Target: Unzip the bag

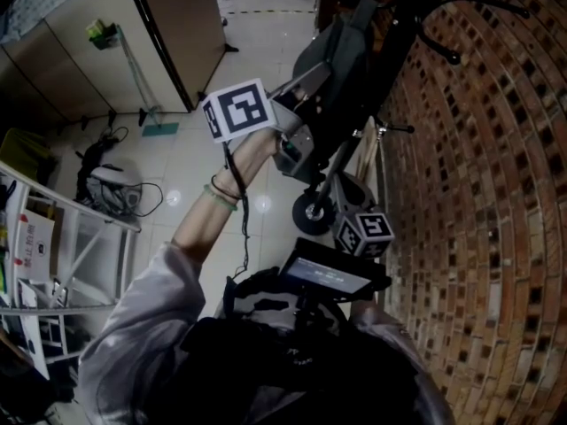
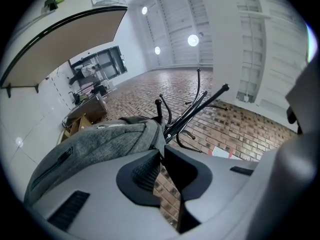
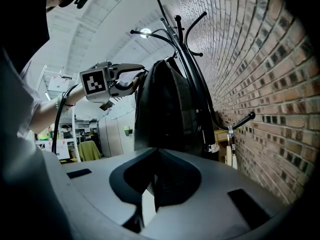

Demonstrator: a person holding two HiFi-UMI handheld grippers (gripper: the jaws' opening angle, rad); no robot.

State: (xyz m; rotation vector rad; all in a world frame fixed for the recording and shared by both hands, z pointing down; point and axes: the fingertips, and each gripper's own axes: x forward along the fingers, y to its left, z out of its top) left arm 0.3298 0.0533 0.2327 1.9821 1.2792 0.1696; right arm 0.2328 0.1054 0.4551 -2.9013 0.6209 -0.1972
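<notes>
Here our left gripper [image 2: 161, 151] is raised, its jaws closed on the top edge of the grey bag [image 2: 100, 139]. Our right gripper [image 3: 155, 156] sits lower, jaws together with nothing between them, short of the bag. The bag hangs from the upper hooks of a black coat stand [image 3: 205, 119], close beside the brick wall [image 3: 265, 94].

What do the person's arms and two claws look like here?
The left claw and right claw have pale grey moulded bodies with black pads. Each carries a white cube with black square markers: left cube, right cube. The left arm wears a light grey sleeve and wristbands, one green; a black cable hangs beside it.
</notes>
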